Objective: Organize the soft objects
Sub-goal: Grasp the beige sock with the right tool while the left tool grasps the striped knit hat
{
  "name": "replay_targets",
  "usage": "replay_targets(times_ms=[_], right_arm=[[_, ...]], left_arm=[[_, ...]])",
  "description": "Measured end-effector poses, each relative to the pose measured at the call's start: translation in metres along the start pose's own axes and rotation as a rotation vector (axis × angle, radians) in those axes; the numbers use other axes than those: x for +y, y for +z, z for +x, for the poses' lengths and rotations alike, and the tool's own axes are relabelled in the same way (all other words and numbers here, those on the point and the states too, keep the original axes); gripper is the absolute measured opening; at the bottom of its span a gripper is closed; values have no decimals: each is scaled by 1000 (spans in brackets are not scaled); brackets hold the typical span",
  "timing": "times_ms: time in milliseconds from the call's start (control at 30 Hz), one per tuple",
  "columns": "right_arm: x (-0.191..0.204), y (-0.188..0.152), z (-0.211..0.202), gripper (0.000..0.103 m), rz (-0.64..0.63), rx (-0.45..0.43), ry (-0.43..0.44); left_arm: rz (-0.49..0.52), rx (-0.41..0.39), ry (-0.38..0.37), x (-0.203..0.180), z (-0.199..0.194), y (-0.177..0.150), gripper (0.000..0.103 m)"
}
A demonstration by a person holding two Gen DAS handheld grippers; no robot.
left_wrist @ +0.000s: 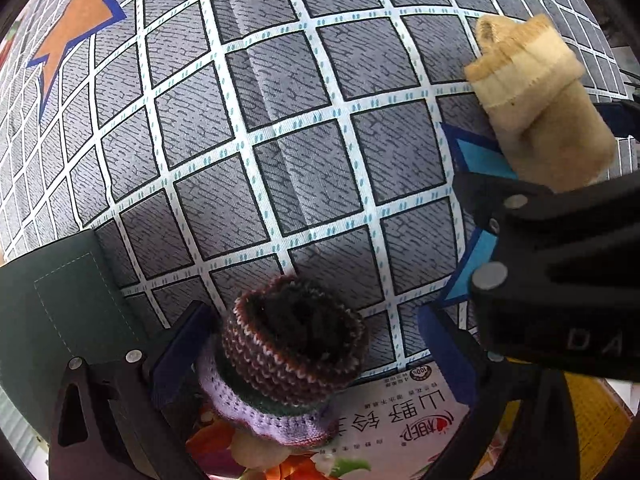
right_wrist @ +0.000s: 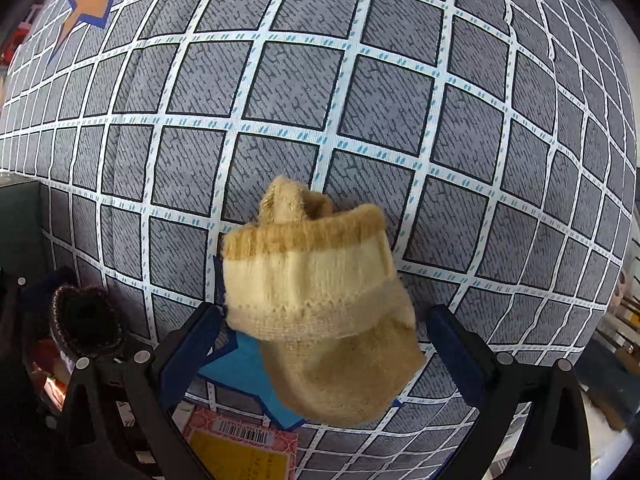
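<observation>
In the left wrist view my left gripper point(left_wrist: 316, 356) stands wide open, with a rolled knit sock point(left_wrist: 292, 356), brown-striped with a lilac cuff, between its fingers and against the left finger point(left_wrist: 180, 344). It also shows in the right wrist view point(right_wrist: 86, 322) at lower left. My right gripper point(right_wrist: 324, 344) is wide open too, with a rolled beige sock point(right_wrist: 324, 312) between its fingers, touching neither pad clearly. That beige sock shows in the left wrist view point(left_wrist: 536, 100) at upper right, above the right gripper's black body point(left_wrist: 560, 264).
A grey cloth with a white grid point(right_wrist: 360, 100) covers the surface, with an orange star point(left_wrist: 80, 20) at far left and a blue star point(right_wrist: 248, 372) under the beige sock. A dark green fabric box point(left_wrist: 52, 300) stands left. Printed packages point(left_wrist: 380, 424) lie at the near edge.
</observation>
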State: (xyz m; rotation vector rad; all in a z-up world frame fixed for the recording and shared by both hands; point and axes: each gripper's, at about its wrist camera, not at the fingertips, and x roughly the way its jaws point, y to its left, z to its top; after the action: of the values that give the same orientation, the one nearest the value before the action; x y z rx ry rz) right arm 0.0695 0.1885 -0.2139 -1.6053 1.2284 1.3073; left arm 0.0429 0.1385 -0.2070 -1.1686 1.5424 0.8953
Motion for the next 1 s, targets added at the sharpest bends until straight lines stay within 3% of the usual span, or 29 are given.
replay_targets(times_ms=[400, 433, 500, 567, 633, 667, 767, 1000], right_arm=[[-27, -3, -16, 102, 30, -34, 38], [-33, -7, -20, 94, 51, -46, 46], [-43, -11, -30, 70, 76, -69, 22], [-48, -13, -39, 27, 73, -99, 51], [-55, -16, -47, 24, 85, -120, 119], [-58, -18, -50, 24, 89, -133, 115], [-69, -25, -67, 24, 123, -183, 133], [-108, -47, -98, 24, 255, -235, 240]], left_arm=[[-42, -8, -13, 8, -4, -4, 100], [-48, -16, -17, 8, -6, -6, 96], [-41, -44, -18, 7, -13, -11, 87], [-16, -74, -10, 4, -20, -15, 66], [3, -98, 5, 3, -27, -17, 46], [3, -109, -11, 5, -32, -18, 43], [-14, -147, -67, 15, -43, -23, 41], [-45, -264, -69, 24, -86, -34, 41]])
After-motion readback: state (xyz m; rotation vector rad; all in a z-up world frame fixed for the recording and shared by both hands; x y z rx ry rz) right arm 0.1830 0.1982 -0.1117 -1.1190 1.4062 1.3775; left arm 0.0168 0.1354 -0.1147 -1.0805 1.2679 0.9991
